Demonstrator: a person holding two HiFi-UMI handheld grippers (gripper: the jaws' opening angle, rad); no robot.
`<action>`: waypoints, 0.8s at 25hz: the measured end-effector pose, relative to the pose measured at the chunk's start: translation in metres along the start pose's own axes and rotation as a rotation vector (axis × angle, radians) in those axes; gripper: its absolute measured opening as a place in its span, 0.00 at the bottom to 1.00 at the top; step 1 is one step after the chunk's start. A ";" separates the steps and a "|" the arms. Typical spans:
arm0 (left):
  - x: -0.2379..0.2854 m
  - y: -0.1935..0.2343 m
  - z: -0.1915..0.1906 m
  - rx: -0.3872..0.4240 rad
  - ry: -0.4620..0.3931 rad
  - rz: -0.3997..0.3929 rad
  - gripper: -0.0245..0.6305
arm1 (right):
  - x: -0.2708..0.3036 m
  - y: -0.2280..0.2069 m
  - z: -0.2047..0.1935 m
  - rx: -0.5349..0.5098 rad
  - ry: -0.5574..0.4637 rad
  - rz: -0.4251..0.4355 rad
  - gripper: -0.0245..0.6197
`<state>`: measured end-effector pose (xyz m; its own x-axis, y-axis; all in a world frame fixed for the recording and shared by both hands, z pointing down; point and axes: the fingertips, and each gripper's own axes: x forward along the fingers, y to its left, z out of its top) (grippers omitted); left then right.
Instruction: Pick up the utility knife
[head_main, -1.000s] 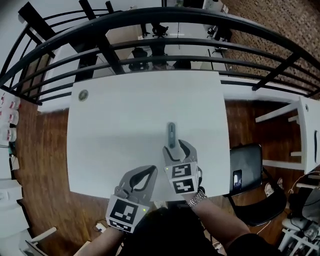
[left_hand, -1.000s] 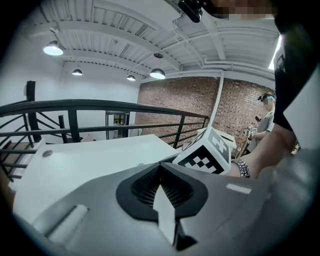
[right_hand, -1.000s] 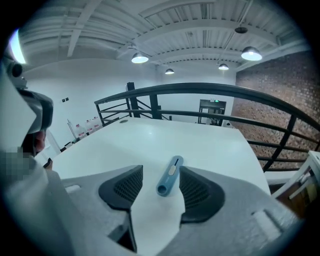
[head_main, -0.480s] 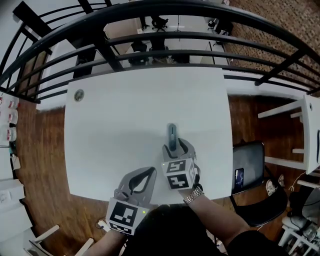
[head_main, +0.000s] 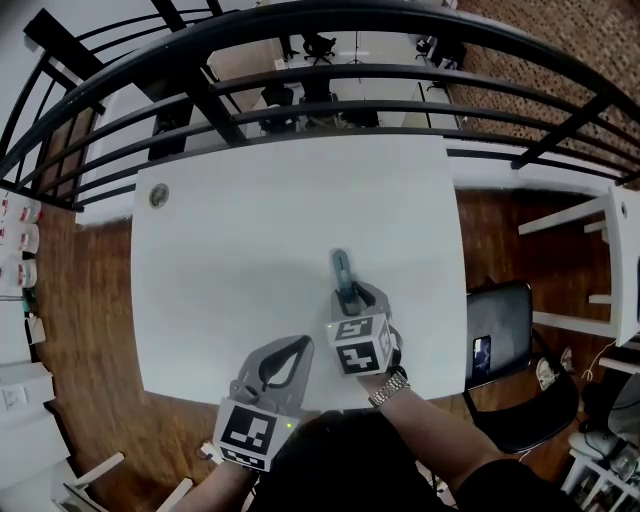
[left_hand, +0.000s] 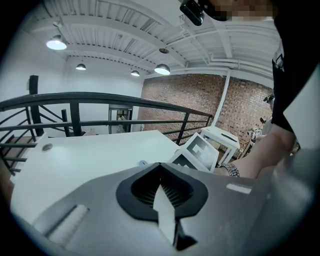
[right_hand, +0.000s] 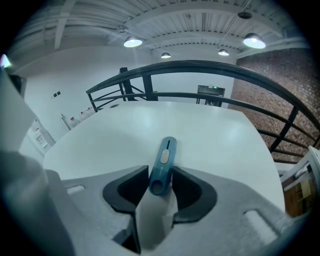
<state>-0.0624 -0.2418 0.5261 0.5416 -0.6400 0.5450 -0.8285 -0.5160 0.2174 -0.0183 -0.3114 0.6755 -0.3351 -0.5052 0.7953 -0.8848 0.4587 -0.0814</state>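
One table, white, with little on it: one knife and one small round disc at the far left corner. One knife only, blue-grey, lying flat a little right of the table's middle, long axis running away from the person and tilted slightly left at the far end. Slider on its top face turned upward, seen in the right gripper view.

Two tools in view. Right tool pointed steeply down at the knife's near end; jaws just been closing, now narrowed onto that end, dark pads against both its sides, the rest of the knife sticking out ahead over the table. Knife resting on the table top, not lifted.

Left tool near the table's front edge, to the left of the right tool and apart from the knife. Jaws together at the tips, nothing between them, as seen in the left gripper view.

One watch on the right wrist. One black railing curving beyond the table's far edge. One dark chair beside the table's right edge, on a wooden floor.
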 end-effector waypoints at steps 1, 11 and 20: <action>0.000 -0.001 0.001 0.001 -0.002 0.000 0.06 | 0.000 -0.002 0.000 0.002 0.000 -0.001 0.25; -0.003 -0.006 0.006 0.016 -0.018 0.015 0.06 | -0.012 -0.006 0.003 0.007 -0.016 0.025 0.22; -0.008 -0.007 0.023 0.032 -0.046 0.036 0.06 | -0.029 -0.008 0.017 -0.014 -0.051 0.051 0.22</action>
<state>-0.0576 -0.2458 0.5017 0.5181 -0.6838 0.5138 -0.8431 -0.5094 0.1722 -0.0072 -0.3126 0.6435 -0.3962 -0.5175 0.7584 -0.8617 0.4947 -0.1125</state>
